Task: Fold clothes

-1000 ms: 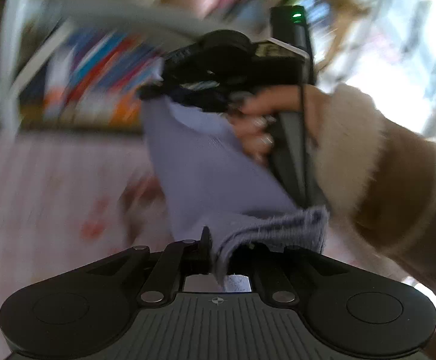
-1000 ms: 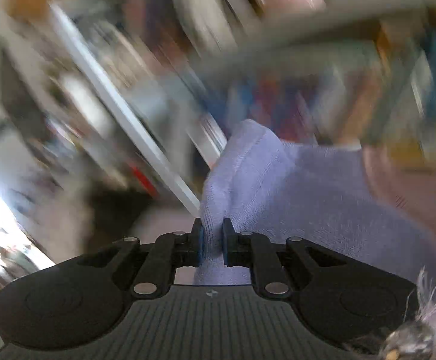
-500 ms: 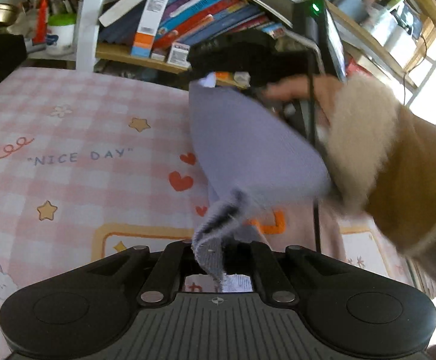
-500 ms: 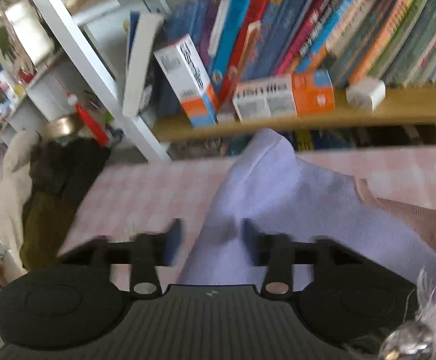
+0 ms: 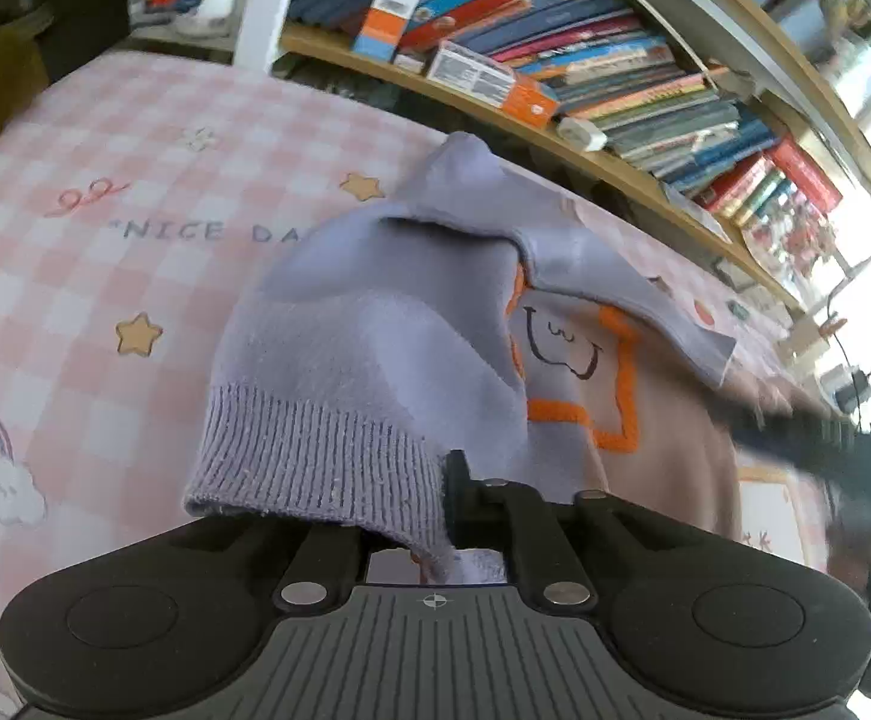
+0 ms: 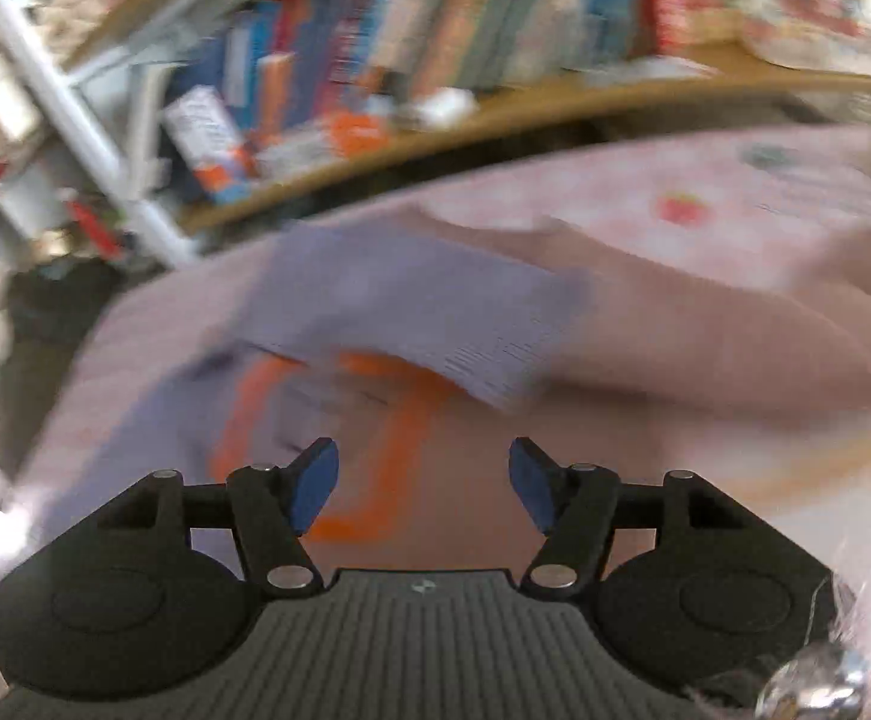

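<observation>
Letting go a moment ago, the right gripper [image 6: 423, 492] spreads its fingers; the left gripper [image 5: 435, 516] still pinches the sweater [image 5: 375, 324] cuff, sleeve draped across its tan front on the surface [image 5: 75, 192].

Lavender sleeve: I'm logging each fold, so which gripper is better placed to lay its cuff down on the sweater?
Left. The left gripper is shut on the lavender sleeve at its ribbed cuff, over the sweater. The right gripper is open and holds nothing.
</observation>
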`<state>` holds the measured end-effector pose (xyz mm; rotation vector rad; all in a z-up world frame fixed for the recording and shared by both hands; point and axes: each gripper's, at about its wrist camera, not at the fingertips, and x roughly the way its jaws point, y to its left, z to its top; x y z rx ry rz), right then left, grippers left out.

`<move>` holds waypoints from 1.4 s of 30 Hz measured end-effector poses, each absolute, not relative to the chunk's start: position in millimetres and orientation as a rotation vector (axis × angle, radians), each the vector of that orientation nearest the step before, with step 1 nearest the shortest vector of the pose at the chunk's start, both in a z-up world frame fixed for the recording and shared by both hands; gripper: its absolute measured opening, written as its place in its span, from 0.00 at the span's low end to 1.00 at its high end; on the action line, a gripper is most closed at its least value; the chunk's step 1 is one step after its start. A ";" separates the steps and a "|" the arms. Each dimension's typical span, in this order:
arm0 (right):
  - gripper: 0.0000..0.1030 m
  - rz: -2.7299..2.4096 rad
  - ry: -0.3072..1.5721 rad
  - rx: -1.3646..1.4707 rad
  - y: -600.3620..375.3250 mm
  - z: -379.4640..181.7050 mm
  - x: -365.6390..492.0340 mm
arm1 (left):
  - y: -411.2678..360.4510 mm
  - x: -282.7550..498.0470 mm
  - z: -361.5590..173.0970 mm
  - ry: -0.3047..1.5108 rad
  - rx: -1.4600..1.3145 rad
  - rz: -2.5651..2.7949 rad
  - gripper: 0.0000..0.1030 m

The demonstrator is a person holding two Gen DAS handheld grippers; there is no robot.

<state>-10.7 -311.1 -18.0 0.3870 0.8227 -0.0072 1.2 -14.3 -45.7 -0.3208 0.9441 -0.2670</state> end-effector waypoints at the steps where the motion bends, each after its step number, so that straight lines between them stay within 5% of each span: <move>1: 0.59 -0.038 0.831 0.380 -317.3 -22.2 -19.9 | -14.7 -1.5 -47.2 0.938 -0.326 -0.257 0.04; 13: 0.55 0.030 0.788 0.547 -362.2 -33.7 0.9 | -81.0 -53.3 -37.5 0.997 -0.054 -0.440 0.06; 21: 0.06 -0.001 0.796 0.687 -365.8 -36.1 20.0 | -55.8 -59.8 -31.0 1.029 -0.060 -0.356 0.29; 29: 0.05 0.060 0.669 0.676 -337.0 8.3 37.5 | -32.2 -61.0 -28.7 1.034 -0.033 -0.337 0.49; 42: 0.05 0.364 0.615 0.523 -157.9 93.0 138.9 | 76.4 -55.8 -0.2 0.880 -0.140 -0.233 0.50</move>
